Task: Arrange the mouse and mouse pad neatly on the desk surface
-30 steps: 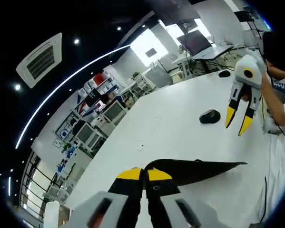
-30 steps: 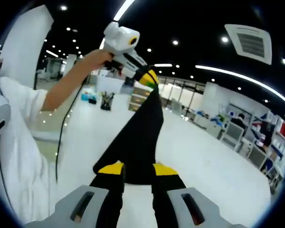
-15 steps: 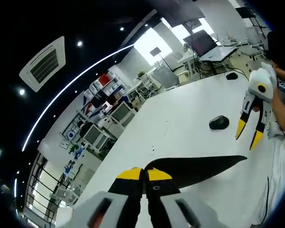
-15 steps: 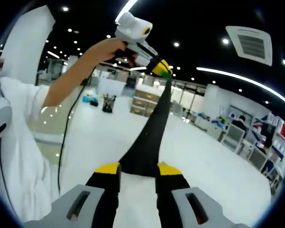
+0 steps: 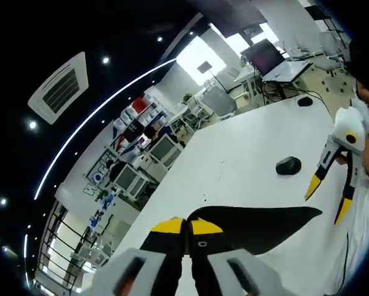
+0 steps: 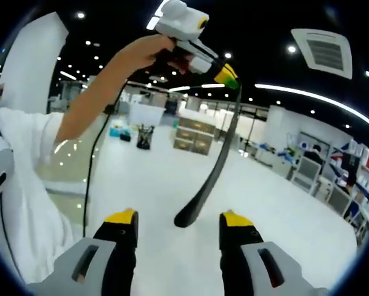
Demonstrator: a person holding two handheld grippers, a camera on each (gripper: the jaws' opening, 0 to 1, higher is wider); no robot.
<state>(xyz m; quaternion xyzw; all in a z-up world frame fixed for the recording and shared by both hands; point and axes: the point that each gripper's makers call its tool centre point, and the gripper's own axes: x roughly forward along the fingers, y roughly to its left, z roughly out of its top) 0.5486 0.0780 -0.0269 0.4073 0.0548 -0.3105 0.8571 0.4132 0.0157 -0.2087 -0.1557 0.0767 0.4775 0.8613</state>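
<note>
Thin floppy black mouse pad [image 5: 258,225] pinched by left gripper [image 5: 185,226], jaws together; right gripper [image 6: 179,221] jaws apart, holding nothing.

The white surface [image 5: 233,166] lies bare over most of its width. Two obstacles rest on it: a black mouse [image 5: 288,165] near the right gripper [image 5: 329,197], and a second dark mouse [image 5: 305,101] at the far edge. The black mouse pad [image 5: 258,225] is suspended from the left gripper [image 5: 185,226], which is clamped on its edge, and it spans the passage between both grippers. Open jaws are presented by the right gripper, with nothing between them.
</note>
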